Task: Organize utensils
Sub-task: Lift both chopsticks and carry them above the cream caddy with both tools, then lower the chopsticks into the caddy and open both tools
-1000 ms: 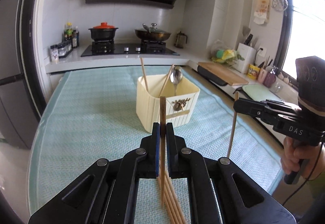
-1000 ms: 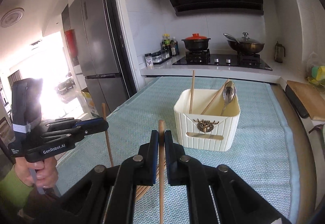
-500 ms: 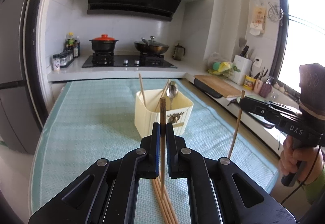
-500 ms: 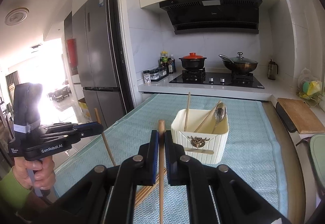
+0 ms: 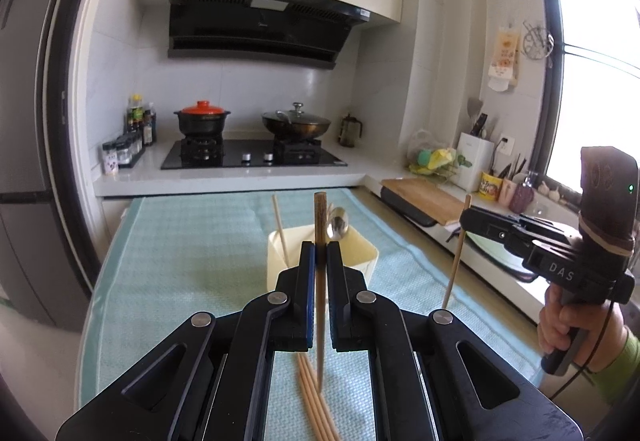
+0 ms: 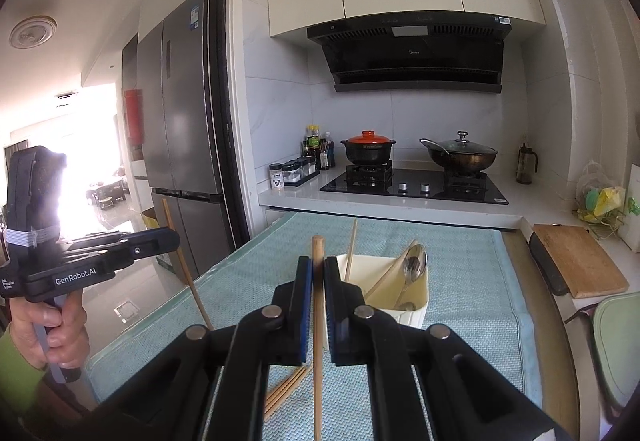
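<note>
While both tongs (image 5: pixel 320 253) (image 6: pixel 318 269) clamp chopsticks (image 5: pixel 319 217) (image 6: pixel 318 253), more lie on cloth (image 5: pixel 180 241)

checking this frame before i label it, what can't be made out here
- Left wrist view: the left gripper hides part of the holder; its inside is unseen.
- Left wrist view: the loose chopsticks on the cloth run off the bottom edge.
- Right wrist view: the held chopstick is cut off below; the right gripper covers the holder's front.
- Spice jar labels: too small.

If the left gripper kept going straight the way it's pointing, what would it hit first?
Probably the cream utensil holder on the mat: it sits directly beyond the left gripper, which is shut on a chopstick. Depth is unclear, so the chopstick might clear the rim.
</note>
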The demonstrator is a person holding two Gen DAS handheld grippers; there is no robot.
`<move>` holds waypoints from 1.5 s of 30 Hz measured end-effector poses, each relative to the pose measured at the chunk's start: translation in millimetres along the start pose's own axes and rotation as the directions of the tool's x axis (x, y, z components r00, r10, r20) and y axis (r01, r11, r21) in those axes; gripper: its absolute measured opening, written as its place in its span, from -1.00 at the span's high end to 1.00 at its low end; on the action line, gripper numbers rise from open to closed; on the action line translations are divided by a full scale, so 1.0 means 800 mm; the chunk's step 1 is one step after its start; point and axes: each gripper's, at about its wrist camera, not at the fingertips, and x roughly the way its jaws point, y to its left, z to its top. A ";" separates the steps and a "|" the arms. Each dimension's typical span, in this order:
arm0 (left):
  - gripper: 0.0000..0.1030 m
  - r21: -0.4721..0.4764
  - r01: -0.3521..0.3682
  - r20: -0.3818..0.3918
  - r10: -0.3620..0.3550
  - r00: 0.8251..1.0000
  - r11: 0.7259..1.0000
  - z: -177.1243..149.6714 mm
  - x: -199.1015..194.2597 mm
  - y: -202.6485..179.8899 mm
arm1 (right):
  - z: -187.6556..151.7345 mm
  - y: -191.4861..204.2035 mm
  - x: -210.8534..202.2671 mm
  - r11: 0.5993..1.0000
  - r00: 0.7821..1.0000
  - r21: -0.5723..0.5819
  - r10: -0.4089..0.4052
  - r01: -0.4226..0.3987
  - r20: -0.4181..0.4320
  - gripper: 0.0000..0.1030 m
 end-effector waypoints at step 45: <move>-0.47 -0.045 -0.229 -0.209 0.215 0.954 0.972 0.043 0.181 0.063 | 0.041 -0.111 0.195 0.992 0.985 0.054 -0.107 0.115 -0.139 0.02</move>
